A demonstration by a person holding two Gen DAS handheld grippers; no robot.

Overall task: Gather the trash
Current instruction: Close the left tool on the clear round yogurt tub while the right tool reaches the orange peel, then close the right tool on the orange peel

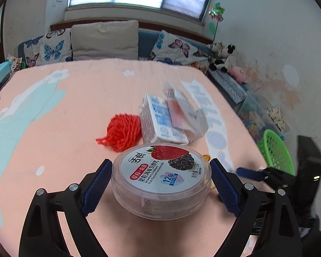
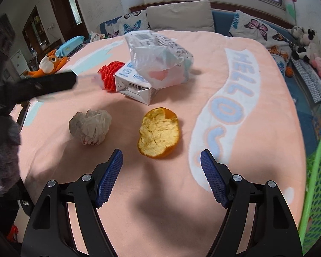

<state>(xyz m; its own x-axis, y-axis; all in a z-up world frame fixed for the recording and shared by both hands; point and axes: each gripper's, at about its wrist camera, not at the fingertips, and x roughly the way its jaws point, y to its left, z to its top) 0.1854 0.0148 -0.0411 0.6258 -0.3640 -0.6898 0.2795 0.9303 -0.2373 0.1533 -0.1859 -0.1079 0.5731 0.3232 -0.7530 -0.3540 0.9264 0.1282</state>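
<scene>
The yogurt tub (image 1: 161, 178) sits pinched between the blue pads of the left gripper (image 1: 161, 171), above the pink bed (image 1: 75, 107). Beyond it lie red netting (image 1: 122, 133) and a milk carton (image 1: 158, 122) under a plastic bag (image 1: 184, 109). The right gripper (image 2: 161, 165) is spread wide, just short of an orange peel (image 2: 159, 132); a paper wad (image 2: 89, 126) lies left of the peel, a green basket (image 2: 318, 192) at the bed's right edge.

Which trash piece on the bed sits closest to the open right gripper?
The hollow orange peel, just ahead of the right gripper. The crumpled grey paper ball lies off to the left; the white milk carton and red mesh net lie farther back.
</scene>
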